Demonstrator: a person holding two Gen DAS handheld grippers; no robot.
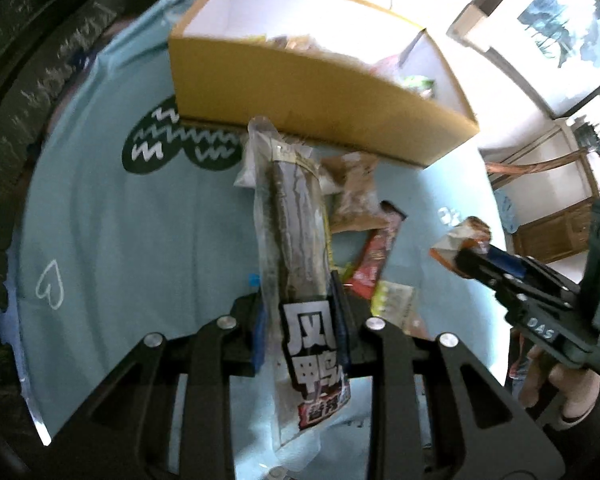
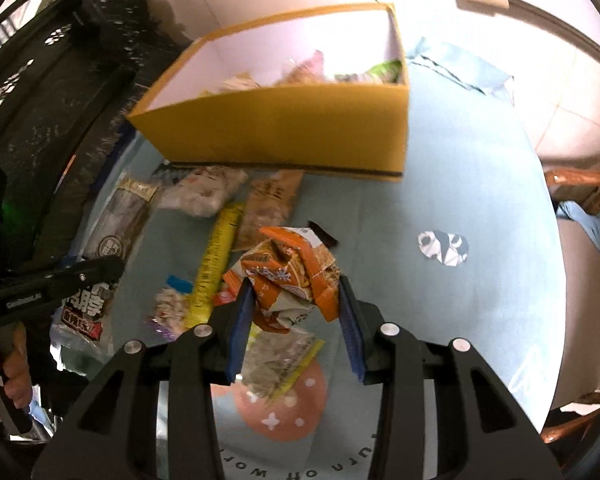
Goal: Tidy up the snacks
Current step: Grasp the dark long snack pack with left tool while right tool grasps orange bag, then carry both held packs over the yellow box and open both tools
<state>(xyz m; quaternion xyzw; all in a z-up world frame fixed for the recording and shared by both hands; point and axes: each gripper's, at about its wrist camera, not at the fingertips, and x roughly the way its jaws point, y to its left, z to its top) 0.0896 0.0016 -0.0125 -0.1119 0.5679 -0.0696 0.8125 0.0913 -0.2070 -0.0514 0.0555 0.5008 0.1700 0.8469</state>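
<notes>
Gripping a long clear-plastic dark meat snack pack (image 1: 296, 264) between the pads of the left hand-held gripper (image 1: 300, 320), lifted above the pale blue cloth-covered desk (image 1: 120, 240). Clamping a crumpled orange-and-white snack packet (image 2: 290, 276) in the right hand-held gripper (image 2: 296, 320), also raised. Standing at the desk's far edge, an open yellow cardboard box (image 2: 284, 132) already holding several packets. Lying loose just before the box, a yellow stick pack (image 2: 216, 264) and tan pouches (image 2: 268, 204). Leaving open cloth toward the desk's right edge.
</notes>
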